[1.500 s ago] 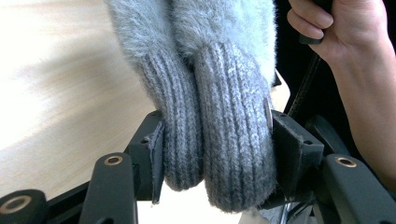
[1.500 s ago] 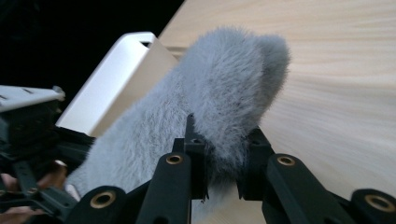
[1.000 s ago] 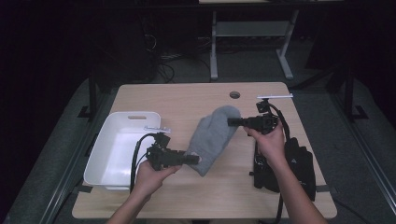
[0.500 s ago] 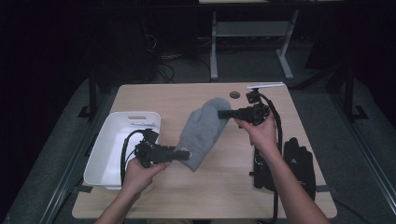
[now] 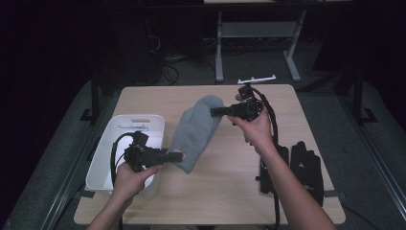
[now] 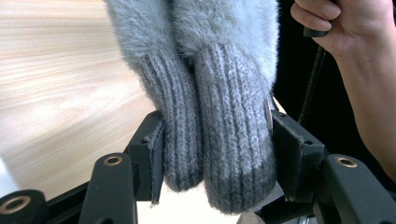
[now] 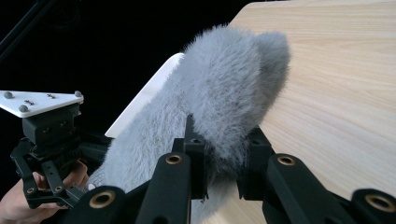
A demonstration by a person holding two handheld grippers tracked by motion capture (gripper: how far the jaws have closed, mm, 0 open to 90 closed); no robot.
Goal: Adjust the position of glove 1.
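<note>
The wooden table (image 5: pixel 210 201) is the biggest thing here. A white bin (image 5: pixel 107 153) sits near the table's left edge. Two black gloves (image 5: pixel 306 165) lie flat near the right edge, close to the front right corner.

A pair of fuzzy grey mittens (image 5: pixel 196 129) is stretched over the middle of the table, held at both ends. The mittens slant from the back middle down toward the front left, and look lifted a little above the wood. The knitted cuffs point to the front left, just beside the bin.

The left gripper (image 5: pixel 176 155) has its two black jaws squeezed on both knitted cuffs, one jaw on each side. The right gripper (image 5: pixel 215 112) pinches the fluffy top end of the mittens between its jaws, nearer the table's back edge.
</note>
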